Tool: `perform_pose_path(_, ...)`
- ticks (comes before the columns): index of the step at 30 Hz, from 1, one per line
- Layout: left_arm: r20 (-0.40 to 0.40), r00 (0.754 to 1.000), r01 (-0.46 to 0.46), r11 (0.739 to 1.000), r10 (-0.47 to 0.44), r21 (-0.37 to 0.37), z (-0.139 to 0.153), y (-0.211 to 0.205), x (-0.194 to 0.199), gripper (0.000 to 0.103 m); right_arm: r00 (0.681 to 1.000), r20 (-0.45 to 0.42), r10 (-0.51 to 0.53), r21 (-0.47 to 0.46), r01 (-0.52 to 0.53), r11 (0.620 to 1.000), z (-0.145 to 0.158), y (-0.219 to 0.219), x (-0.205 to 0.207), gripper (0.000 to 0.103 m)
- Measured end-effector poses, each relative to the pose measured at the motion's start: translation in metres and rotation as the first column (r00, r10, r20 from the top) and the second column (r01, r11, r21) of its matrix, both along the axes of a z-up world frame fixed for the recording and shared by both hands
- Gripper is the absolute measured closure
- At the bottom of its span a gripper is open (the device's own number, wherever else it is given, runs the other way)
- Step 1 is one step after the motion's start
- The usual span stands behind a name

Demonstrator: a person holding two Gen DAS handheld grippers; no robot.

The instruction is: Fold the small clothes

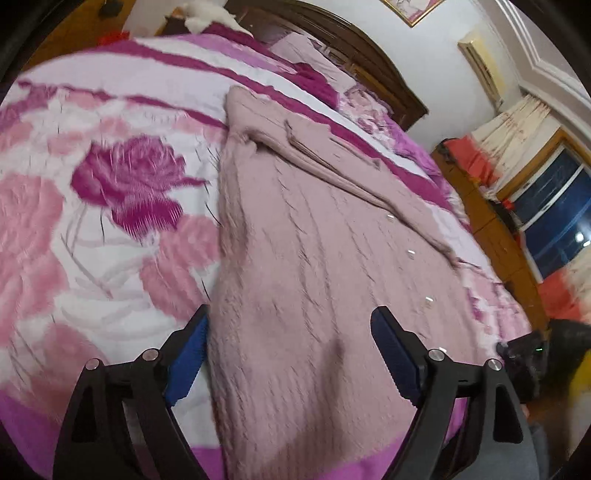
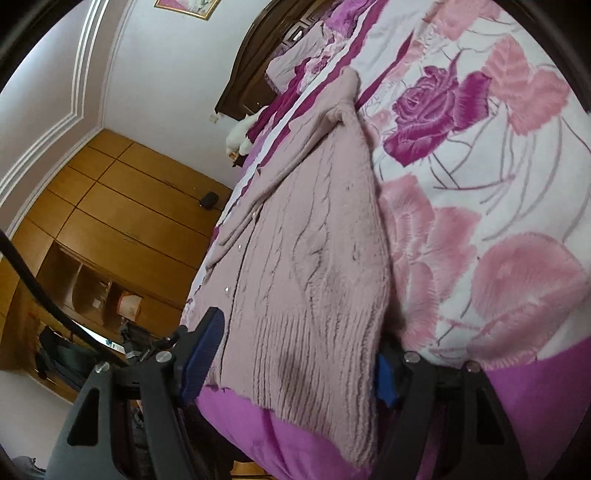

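My left gripper (image 1: 291, 354) and right gripper (image 2: 295, 354) both hover spread wide over the near hem of the pink knit cardigan (image 1: 314, 258), which lies flat along the rose-print bedspread (image 1: 92, 184), wooden headboard (image 1: 369, 55) beyond.

This is a bedroom in a home. A wide bed under a white quilt printed with pink and magenta roses (image 1: 110, 192) fills most of both views, with a dark carved wooden headboard (image 1: 369, 62) rising behind it at the top of the frame. A pale mauve pillow (image 1: 314, 55) lies against that headboard. A gilt-framed picture (image 1: 410, 11) hangs on the white wall above. At the right of the left wrist view, a night-dark window (image 1: 554, 221) shows behind cream and orange curtains (image 1: 513, 129). At the left of the right wrist view stands a tall honey-brown wooden wardrobe with open cubbyholes (image 2: 122, 206), below white ceiling moulding (image 2: 81, 92).
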State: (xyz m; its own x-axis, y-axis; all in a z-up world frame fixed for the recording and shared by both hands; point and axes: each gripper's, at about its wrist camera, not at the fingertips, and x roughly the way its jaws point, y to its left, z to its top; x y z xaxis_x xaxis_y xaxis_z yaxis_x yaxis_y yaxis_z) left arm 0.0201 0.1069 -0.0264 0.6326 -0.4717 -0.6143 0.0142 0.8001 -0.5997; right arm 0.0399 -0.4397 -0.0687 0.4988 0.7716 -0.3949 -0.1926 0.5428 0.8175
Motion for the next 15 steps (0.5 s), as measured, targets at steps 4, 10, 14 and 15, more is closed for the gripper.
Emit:
perform_pose_path(4, -0.03, 0.997, 0.071, 0.983, -0.077, -0.167, -0.008, -0.002, -0.029, 0.04, 1.0, 0.001, 0.023, 0.007, -0.023, 1.0, -0.004, 0.002, -0.016, 0.029)
perform_pose_path(10, -0.051, 0.997, 0.049, 0.964, -0.065, -0.263, -0.018, 0.001, -0.038, 0.04, 1.0, 0.001, 0.018, 0.031, -0.018, 0.999, -0.009, 0.002, -0.033, 0.029)
perform_pose_path(14, -0.037, 0.999, 0.008, 0.96, -0.019, -0.28, -0.014, 0.003, -0.021, 0.041, 1.0, 0.003, 0.003, 0.042, -0.003, 0.999, -0.01, -0.002, -0.035, 0.031)
perform_pose_path(15, -0.03, 0.999, 0.002, 0.961, -0.011, -0.278, -0.013, 0.003, -0.022, 0.041, 1.0, 0.012, -0.02, 0.042, 0.02, 0.999, -0.009, -0.003, -0.035, 0.035)
